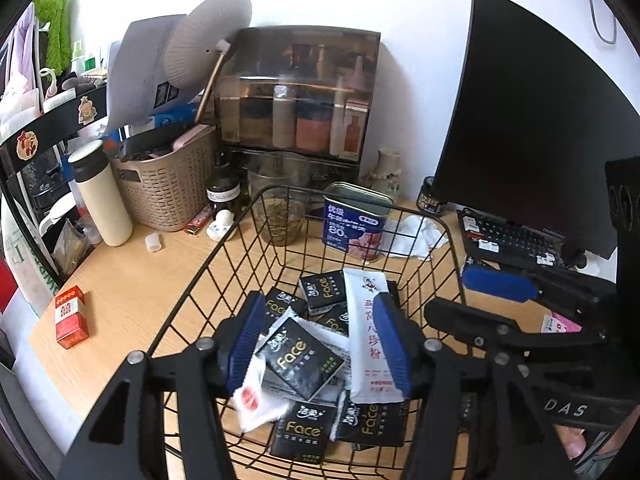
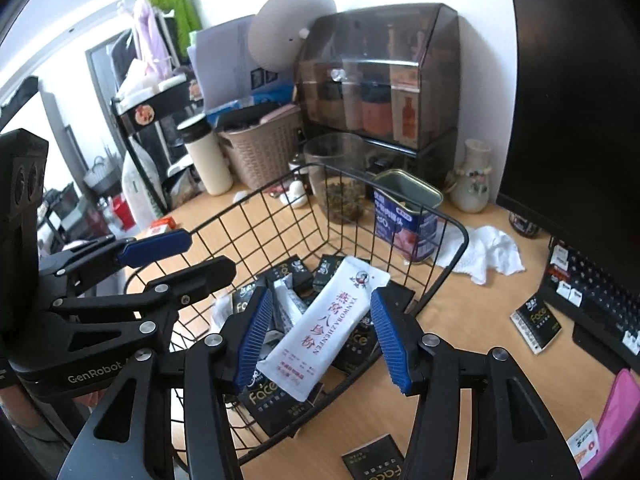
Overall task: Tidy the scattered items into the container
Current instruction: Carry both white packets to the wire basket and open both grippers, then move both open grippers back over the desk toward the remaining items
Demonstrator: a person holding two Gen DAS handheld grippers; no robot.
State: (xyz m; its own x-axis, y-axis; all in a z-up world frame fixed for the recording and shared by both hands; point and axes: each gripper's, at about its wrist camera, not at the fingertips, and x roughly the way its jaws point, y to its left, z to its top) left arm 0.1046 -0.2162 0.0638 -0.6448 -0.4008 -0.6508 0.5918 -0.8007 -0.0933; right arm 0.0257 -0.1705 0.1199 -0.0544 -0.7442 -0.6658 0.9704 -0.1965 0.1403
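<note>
A black wire basket (image 1: pixel 224 240) (image 2: pixel 448 280) stands on the wooden desk and holds several black "Face" tissue packs (image 1: pixel 300 362) (image 2: pixel 260 394) and a long white sachet (image 1: pixel 370 332) (image 2: pixel 328 324). My left gripper (image 1: pixel 320 344) is open and empty above the basket. My right gripper (image 2: pixel 320 336) is open above the basket, jaws either side of the white sachet, which lies free on the packs. Loose "Face" packs lie on the desk right of the basket (image 2: pixel 536 324) and at the front (image 2: pixel 376 462). A pink packet (image 2: pixel 616 420) (image 1: pixel 560 322) lies at the right.
A red box (image 1: pixel 72 316) lies on the desk at the left. A blue tin (image 1: pixel 356 220), glass jar (image 1: pixel 278 200), crumpled tissue (image 2: pixel 488 252), cream flask (image 1: pixel 102 192), woven basket (image 1: pixel 168 184), keyboard (image 1: pixel 516 240) and monitor (image 1: pixel 532 112) stand behind.
</note>
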